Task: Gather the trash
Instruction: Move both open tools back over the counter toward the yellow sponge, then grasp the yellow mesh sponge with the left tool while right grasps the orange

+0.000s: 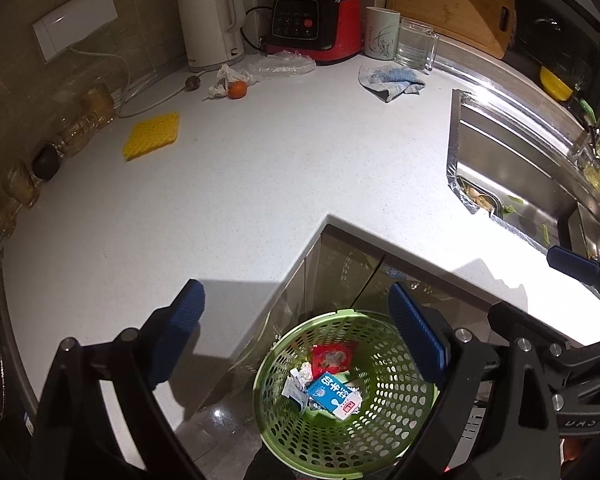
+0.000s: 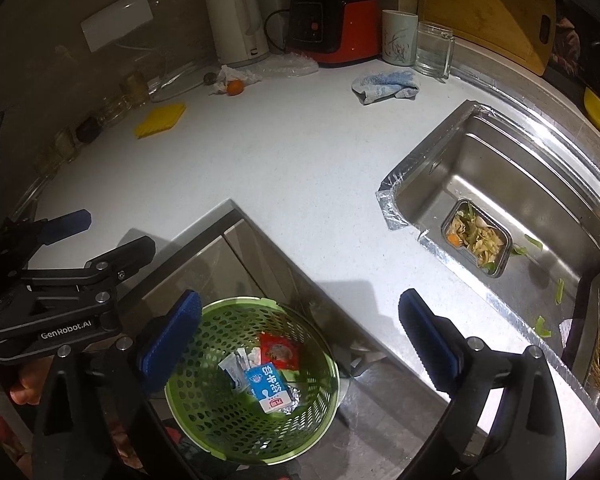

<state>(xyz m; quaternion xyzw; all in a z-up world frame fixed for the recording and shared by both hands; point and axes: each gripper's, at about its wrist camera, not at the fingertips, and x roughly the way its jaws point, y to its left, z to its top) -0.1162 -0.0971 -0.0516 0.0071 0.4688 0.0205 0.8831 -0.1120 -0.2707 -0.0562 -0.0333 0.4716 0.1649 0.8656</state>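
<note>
Both tools hang above the inner corner of the white worktop [image 1: 260, 168], each with its blue pads spread wide and nothing between them. The left hand-held gripper [image 1: 296, 336] frames the green basket [image 1: 300, 432] at the lower centre of its view; the right hand-held gripper [image 2: 300, 336] does much the same, with the basket at its lower left.

The basket stands on the floor below the worktop edge. It already holds a blue-and-white milk carton [image 1: 334, 396], a red sachet [image 1: 332, 356] and some small crumpled wrappers.

What looks left to gather lies well away, at the upper part of both views: a crumpled tissue [image 1: 224, 80] touching an orange fruit [image 1: 237, 89], and a clear plastic bag [image 1: 284, 65] in front of the red blender base [image 1: 316, 24]. A food tray [image 2: 478, 236] of scraps sits in the sink [image 2: 440, 184], with green bits loose on the sink floor.

The likely trouble is at that far cluster. The tissue rests against the fruit, so a careless pinch could roll the fruit off or carry it along. The bag is thin and limp and may slip from the pads or drag against the blender cord. The yellow sponge [image 1: 152, 136] and blue cloth [image 1: 392, 80] could be mistaken for rubbish.
</note>
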